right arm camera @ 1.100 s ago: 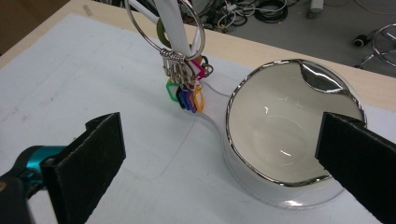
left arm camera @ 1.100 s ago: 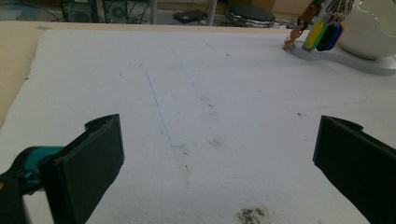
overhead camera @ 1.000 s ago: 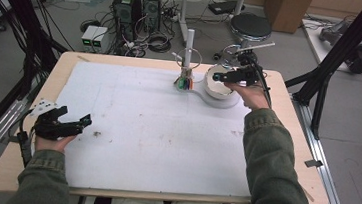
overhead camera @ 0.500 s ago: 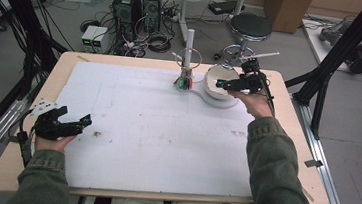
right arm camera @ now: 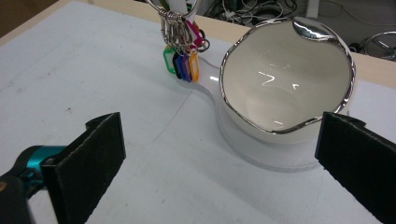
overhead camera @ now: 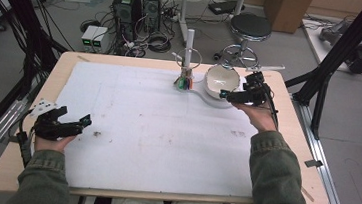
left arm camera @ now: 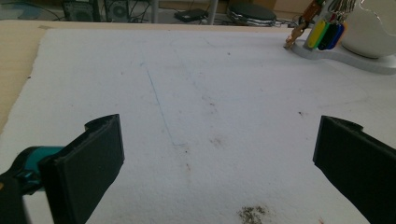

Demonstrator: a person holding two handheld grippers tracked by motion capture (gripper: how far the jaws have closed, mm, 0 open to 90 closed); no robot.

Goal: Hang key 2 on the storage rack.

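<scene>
A white bowl (overhead camera: 219, 79) with a silver rim (right arm camera: 285, 79) stands empty on a white base (overhead camera: 208, 100) at the back of the table. Left of it, keys with coloured tags (overhead camera: 184, 83) (right arm camera: 182, 63) hang on a ring from an upright white post (overhead camera: 189, 42). My right gripper (overhead camera: 224, 93) (right arm camera: 222, 140) hovers just right of the bowl, open wide and holding nothing, with the bowl ahead of its jaws. My left gripper (overhead camera: 86, 119) (left arm camera: 219, 140) rests low at the front left, open and holding nothing, far from the keys (left arm camera: 324, 32) and bowl (left arm camera: 373, 28).
A white mat (overhead camera: 156, 125) with faint stains covers most of the wooden table (overhead camera: 295, 143). A small patch of dark crumbs (left arm camera: 252, 212) lies just ahead of the left gripper. Behind the table are a stool (overhead camera: 248, 25), computer towers (overhead camera: 138, 2) and cables on the floor.
My right gripper has drawn back from above the bowl toward the person, so the bowl's inside now shows. The left gripper has stayed put.
</scene>
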